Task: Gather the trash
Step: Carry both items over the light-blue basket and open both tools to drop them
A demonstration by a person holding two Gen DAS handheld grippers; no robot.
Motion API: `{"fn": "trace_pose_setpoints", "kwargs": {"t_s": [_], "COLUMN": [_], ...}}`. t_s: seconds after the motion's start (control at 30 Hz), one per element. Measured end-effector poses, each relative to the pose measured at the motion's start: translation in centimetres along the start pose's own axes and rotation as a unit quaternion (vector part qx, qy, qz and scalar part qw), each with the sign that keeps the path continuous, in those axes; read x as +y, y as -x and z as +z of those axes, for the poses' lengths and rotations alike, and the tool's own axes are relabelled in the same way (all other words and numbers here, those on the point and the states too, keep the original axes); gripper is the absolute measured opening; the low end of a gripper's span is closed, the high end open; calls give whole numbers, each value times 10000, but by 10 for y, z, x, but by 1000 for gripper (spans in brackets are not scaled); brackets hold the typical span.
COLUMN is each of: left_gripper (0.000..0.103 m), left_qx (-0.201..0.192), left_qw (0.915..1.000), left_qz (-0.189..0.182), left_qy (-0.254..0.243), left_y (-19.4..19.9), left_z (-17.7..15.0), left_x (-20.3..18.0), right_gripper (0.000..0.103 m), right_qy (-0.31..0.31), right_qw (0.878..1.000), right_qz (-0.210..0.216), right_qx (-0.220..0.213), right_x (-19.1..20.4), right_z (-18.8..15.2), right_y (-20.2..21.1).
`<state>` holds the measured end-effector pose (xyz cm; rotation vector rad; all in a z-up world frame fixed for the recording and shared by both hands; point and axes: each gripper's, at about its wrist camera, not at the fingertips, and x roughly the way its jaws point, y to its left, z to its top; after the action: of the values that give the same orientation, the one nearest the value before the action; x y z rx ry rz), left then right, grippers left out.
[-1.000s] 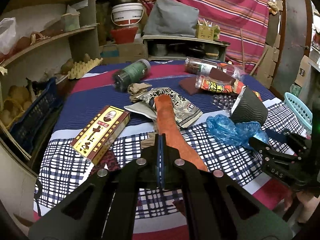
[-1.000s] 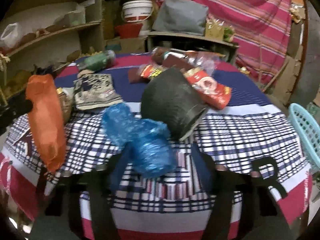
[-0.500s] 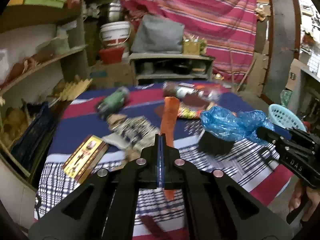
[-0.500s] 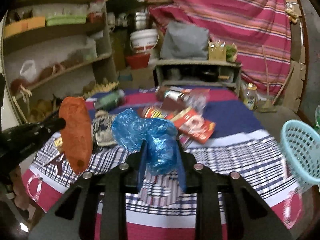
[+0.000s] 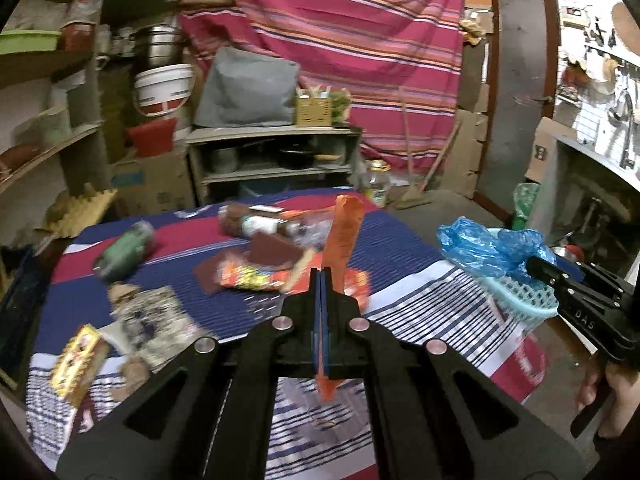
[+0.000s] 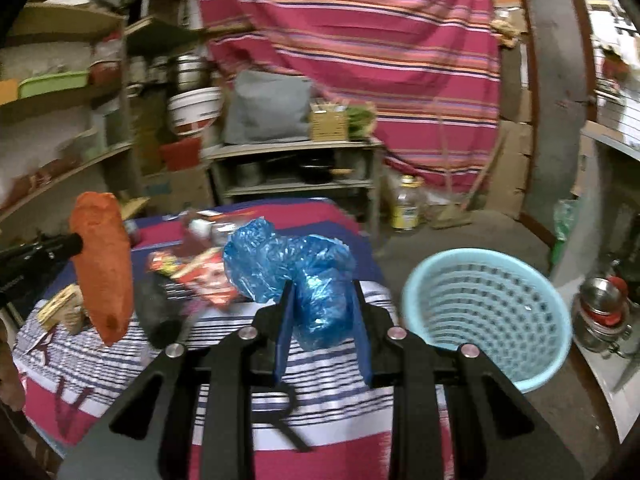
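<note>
left gripper (image 5: 322, 280) clamped tight on the orange wrapper (image 5: 344, 232), lifted over the table (image 5: 420, 280). right gripper (image 6: 322, 292) pinching the blue plastic bag (image 6: 292, 264), pale blue basket (image 6: 488, 312) at three o'clock.

Striped-cloth table (image 5: 420, 280) carries wrappers (image 5: 256, 276), green bottle (image 5: 126, 248), yellow box (image 5: 76, 364).

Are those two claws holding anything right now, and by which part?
Yes. The left claw pinches a long orange wrapper near its lower end. The right claw squeezes a crumpled blue plastic bag around its lower bunch.
</note>
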<state>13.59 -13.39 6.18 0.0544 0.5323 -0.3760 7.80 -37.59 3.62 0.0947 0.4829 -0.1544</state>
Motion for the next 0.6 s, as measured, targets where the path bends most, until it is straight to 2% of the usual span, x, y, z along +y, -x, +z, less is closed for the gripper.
{"fn": "trace_pose_setpoints", "kwargs": {"t_s": [0.3,0.6], "left_gripper": [0,0], "left_qx": [-45,39], "left_qw": [9981,9931], "left_qz": [-594,-1123], "left_qy": [-161,-350], "left_y": [-48,-96], "left_z": [22,33], "left_x": [-76,-150], "right_gripper": [27,27], "right_qy": [-157,-428], "right_qw": [9971,9916], "right_qz": [-747,-1220], "right_qx": [17,75], "right_x": [-81,-144], "right_z": [7,1], "right_y": [-7,-20]}}
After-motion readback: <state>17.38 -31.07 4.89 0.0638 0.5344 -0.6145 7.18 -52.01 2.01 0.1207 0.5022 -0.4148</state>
